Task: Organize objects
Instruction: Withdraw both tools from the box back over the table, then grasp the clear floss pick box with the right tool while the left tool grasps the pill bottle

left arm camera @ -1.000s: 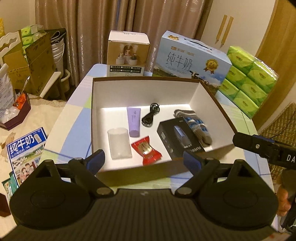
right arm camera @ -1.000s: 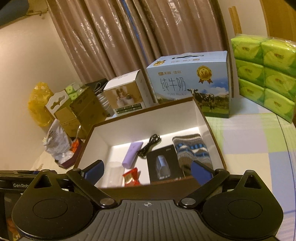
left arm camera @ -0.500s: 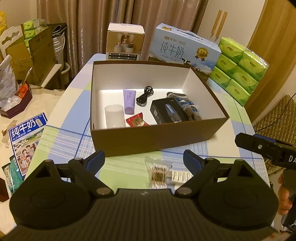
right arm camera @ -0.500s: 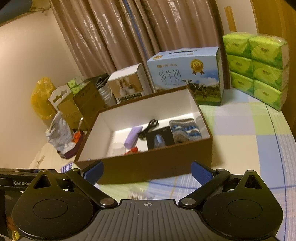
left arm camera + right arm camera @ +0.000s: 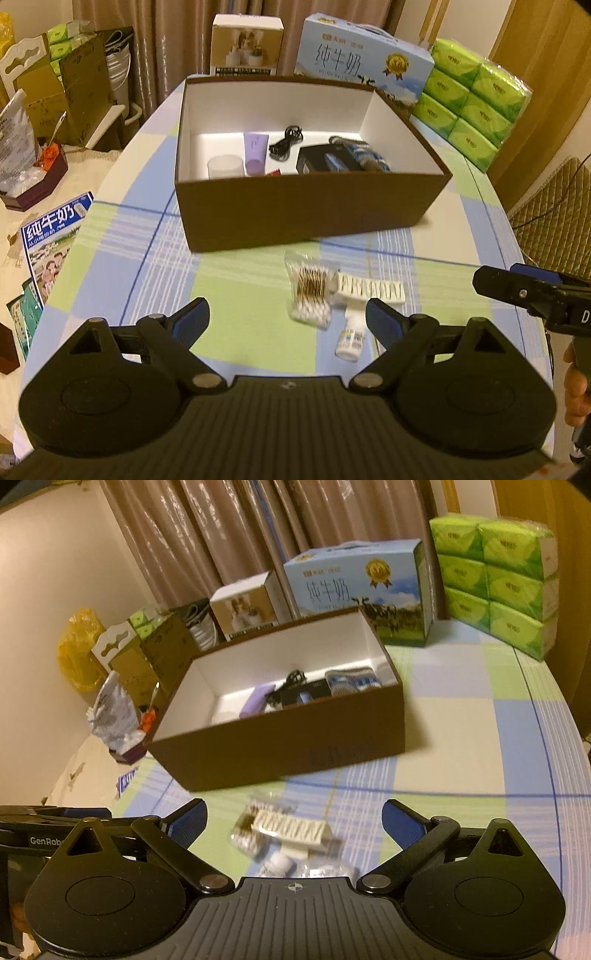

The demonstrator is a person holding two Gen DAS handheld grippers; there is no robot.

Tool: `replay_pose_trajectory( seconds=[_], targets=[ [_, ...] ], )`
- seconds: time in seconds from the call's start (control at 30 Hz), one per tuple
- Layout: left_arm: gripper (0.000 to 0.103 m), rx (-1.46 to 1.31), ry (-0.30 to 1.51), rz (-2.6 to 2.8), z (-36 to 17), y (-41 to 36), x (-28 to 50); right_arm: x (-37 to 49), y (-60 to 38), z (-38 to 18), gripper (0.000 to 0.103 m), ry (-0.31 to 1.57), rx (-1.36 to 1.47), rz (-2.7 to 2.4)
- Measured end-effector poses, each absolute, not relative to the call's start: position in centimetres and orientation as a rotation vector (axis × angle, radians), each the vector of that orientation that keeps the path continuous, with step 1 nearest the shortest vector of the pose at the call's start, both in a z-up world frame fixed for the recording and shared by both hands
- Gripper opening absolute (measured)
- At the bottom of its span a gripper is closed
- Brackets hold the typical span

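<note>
Both hand-held grippers, left (image 5: 287,315) and right (image 5: 294,819), are spread wide and empty. The cotton-swab packet (image 5: 311,293), white strip (image 5: 371,288) and small bottle (image 5: 351,339) lie on the surface near the brown box (image 5: 306,216), probably awaiting stowage.

red packet (image 5: 273,172): mostly hidden by box wall (image 5: 306,206) | small bottle (image 5: 279,864): blurred, partly behind right gripper (image 5: 294,821)

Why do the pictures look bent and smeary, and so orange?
Left wrist view: the fisheye lens bows the table edges; the cotton swabs are smeared. Right wrist view: the brown box looks blurred; the curtains show shiny glare. Warm indoor light tints both.
</note>
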State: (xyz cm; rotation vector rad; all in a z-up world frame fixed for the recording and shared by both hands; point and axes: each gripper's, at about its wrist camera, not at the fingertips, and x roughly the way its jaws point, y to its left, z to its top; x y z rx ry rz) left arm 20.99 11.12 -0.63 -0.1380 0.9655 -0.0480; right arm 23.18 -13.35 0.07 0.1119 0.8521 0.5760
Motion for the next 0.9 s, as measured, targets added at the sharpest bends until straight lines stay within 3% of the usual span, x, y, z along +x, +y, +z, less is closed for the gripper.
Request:
replay_pose_trajectory(
  seconds=[0.67,0.9],
  targets=[
    [0.089,-0.119,1.086,-0.034,-5.3,10.1,18.4,20.7,-14.0,-5.0,0.098,0.991,0.019,0.526],
    [0.089,-0.114,1.104,-0.03,-6.1,10.0,18.3,20.4,-13.2,-6.2,0.085,1.014,-0.023,0.528]
  ],
)
